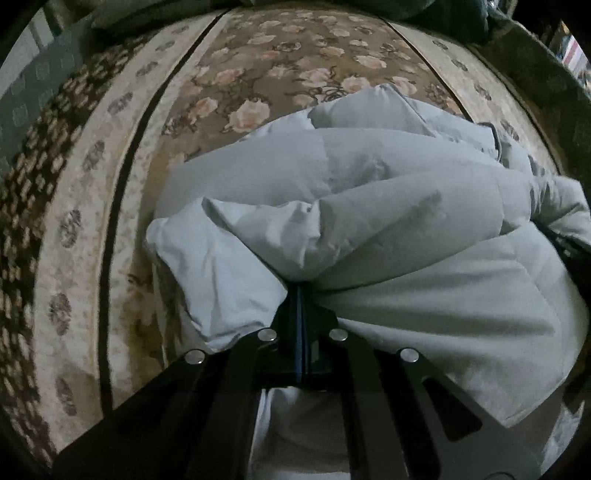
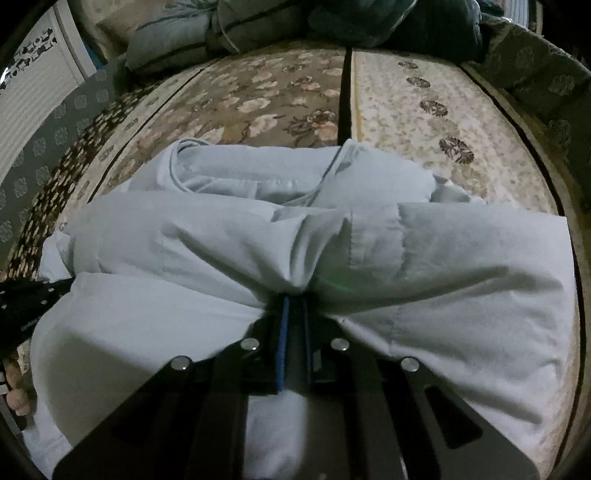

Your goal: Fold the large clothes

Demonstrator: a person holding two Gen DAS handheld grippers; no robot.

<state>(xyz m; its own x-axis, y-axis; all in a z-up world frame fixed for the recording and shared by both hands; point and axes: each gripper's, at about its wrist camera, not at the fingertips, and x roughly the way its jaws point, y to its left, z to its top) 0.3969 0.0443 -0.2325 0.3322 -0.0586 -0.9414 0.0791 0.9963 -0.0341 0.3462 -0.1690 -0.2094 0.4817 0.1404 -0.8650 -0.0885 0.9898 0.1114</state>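
floral rug (image 1: 110, 229) w/ pale border bands carries everything; dark cushions (image 2: 258, 26) heaped along its far edge. pale blue padded jacket (image 1: 369, 206) lies bunched on the rug's middle, long axis running left-right across both views, collar w/ dark piping (image 2: 258, 173) on the far side.

left gripper (image 1: 301, 291) is pinched tight on a gathered fold of the jacket's near edge, blue pads almost touching. right gripper (image 2: 293, 299) does the same, narrow, cloth puckering out from its tips. a black part at the left edge of the right view is prob the other tool; can't tell for sure.

key relation: both grips sit on the near edge, bulk of the jacket lies straight ahead of the fingers. looks like the near half must go forward over the far half, toward the collar. 2 grips look about level, neither clearly nearer.
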